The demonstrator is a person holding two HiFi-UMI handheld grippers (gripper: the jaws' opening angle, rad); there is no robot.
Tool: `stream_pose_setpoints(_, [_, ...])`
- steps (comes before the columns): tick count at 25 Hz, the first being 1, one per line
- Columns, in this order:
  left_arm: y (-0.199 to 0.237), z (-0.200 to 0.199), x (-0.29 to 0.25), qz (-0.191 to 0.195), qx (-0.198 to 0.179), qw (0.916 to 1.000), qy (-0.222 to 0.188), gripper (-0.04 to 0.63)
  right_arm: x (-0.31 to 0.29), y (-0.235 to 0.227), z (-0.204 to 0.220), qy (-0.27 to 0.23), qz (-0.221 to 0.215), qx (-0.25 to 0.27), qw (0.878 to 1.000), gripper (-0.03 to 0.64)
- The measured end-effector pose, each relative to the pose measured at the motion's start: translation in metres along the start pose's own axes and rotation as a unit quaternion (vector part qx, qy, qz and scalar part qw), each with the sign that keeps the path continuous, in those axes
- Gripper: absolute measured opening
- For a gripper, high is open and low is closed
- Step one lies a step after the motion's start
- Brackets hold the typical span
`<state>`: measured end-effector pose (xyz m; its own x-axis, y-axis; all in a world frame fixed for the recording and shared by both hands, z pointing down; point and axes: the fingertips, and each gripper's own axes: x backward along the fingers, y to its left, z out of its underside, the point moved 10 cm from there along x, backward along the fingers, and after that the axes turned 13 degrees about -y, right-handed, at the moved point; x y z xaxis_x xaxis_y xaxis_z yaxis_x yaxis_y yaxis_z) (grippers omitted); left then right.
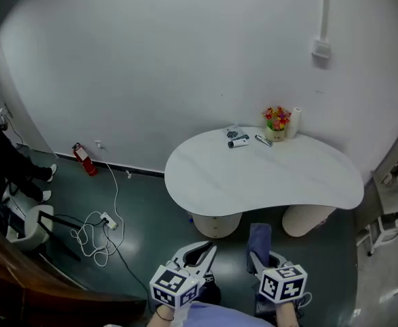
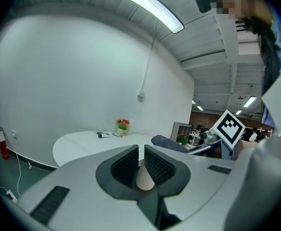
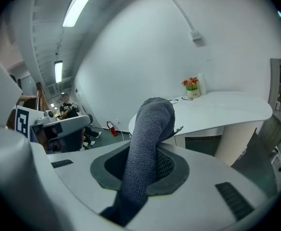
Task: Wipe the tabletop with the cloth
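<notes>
Trailing over the floor at far left, a white cable [image 1: 97,231] is lying off your line to the table, so you're best walking straight in.

- Left gripper [image 1: 209,251]: tongs are sitting narrow, only a slit between the pads, gripping nothing. The table's pedestal [image 1: 216,223] is showing through the gap.
- Right gripper [image 1: 262,256]: tongs are pinching the blue-grey cloth [image 1: 259,237], which is poking up out of the jaws and drooping at its free end. It is hanging in the air, short of the near edge and touching nothing.
- White tabletop [image 1: 267,176]: you're standing back from it, so in my judgement no wiping is under way.

For the wipe, you're probably going to want the free end laid flat, not bunched, dragging in overlapping passes from the left lobe across. At the far right edge, a flower pot [image 1: 276,122], a white cylinder [image 1: 295,122] and small items [image 1: 238,139] are crowding together. Ease around them and avoid shoving them.
</notes>
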<state>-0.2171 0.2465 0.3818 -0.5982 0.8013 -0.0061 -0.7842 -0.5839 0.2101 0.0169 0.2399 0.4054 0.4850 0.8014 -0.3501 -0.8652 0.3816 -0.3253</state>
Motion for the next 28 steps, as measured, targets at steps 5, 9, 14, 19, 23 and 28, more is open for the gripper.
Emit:
stream_pose_setpoints(5, [0.07, -0.012, -0.038, -0.009, 0.002, 1.0, -0.003, 0.031, -0.07, -0.008, -0.039, -0.002, 0.012, 0.007, 1.0, 0.077])
stream_pose_setpoints(9, [0.119, -0.016, -0.063, -0.013, -0.005, 0.9999, -0.003, 0.031, -0.124, -0.012, -0.063, -0.001, 0.013, 0.01, 1.0, 0.077])
stream_pose_setpoints(14, [0.165, -0.016, -0.074, -0.022, -0.005, 0.9998, 0.002, 0.031, -0.182, -0.008, -0.082, 0.002, 0.008, 0.015, 1.0, 0.077])
stream_pose_setpoints(19, [0.195, -0.012, -0.066, -0.044, 0.003, 0.999, 0.007, 0.031, -0.234, 0.008, -0.091, 0.021, -0.013, 0.027, 0.999, 0.078])
stream_pose_setpoints(23, [0.212, -0.005, -0.058, -0.064, 0.013, 0.9979, -0.002, 0.031, -0.272, 0.02, -0.093, 0.036, -0.035, 0.039, 0.998, 0.077])
stream_pose_setpoints(28, [0.228, -0.002, -0.045, -0.095, 0.02, 0.9952, -0.009, 0.031, -0.319, 0.035, -0.102, 0.056, -0.07, 0.07, 0.994, 0.077])
